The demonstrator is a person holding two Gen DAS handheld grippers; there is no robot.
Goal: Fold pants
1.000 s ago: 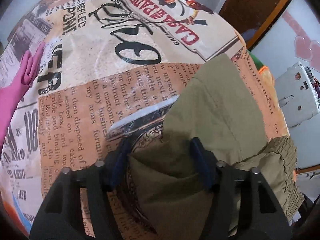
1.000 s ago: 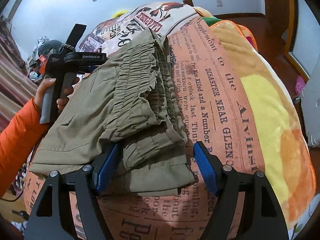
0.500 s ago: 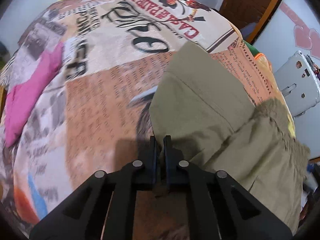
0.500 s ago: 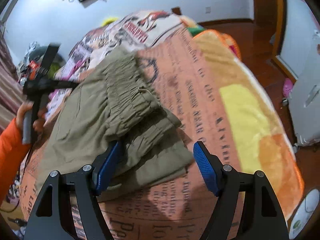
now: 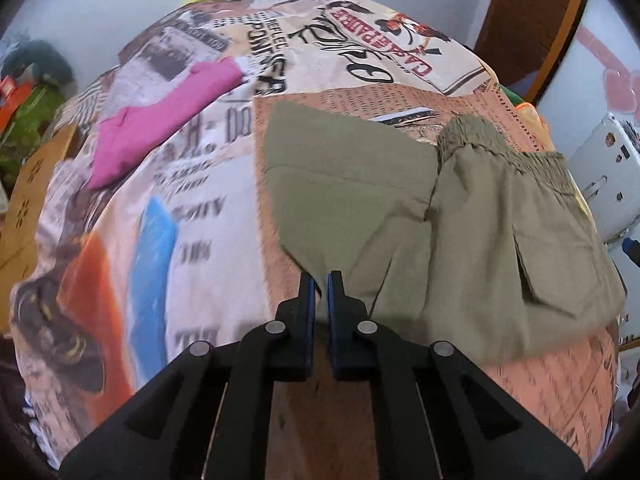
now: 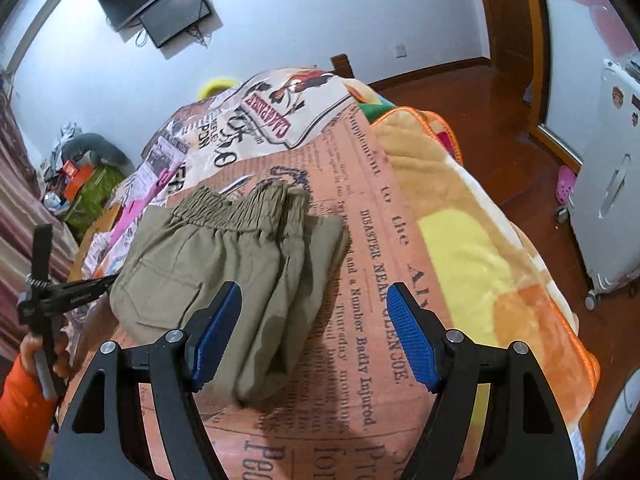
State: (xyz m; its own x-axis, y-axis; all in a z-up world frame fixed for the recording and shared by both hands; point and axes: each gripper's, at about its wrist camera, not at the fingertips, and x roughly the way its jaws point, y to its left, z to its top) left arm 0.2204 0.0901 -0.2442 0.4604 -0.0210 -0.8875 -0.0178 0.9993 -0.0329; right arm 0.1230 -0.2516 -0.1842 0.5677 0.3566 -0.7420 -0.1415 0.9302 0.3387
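Note:
Olive green pants (image 5: 460, 216) lie folded on a bed with a newspaper-print cover (image 5: 192, 184). The elastic waistband sits at the far side. My left gripper (image 5: 318, 280) is shut on the near corner of the pants' lower layer. In the right wrist view the pants (image 6: 224, 256) lie ahead and to the left, and my right gripper (image 6: 314, 334) is open and empty, lifted just above their near edge. The left gripper's handle (image 6: 44, 304) shows at the left, held by a hand in an orange sleeve.
A pink garment (image 5: 160, 120) lies on the bed to the far left. A yellow and orange blanket (image 6: 472, 248) covers the bed's right side. A white appliance (image 6: 608, 184) stands on the wooden floor at the right. Clutter (image 6: 76, 176) lies beside the bed at the left.
My left gripper closed on the pants' near corner and pulled back and left, so more of the bed shows. My right gripper stayed open and rose back from the pants.

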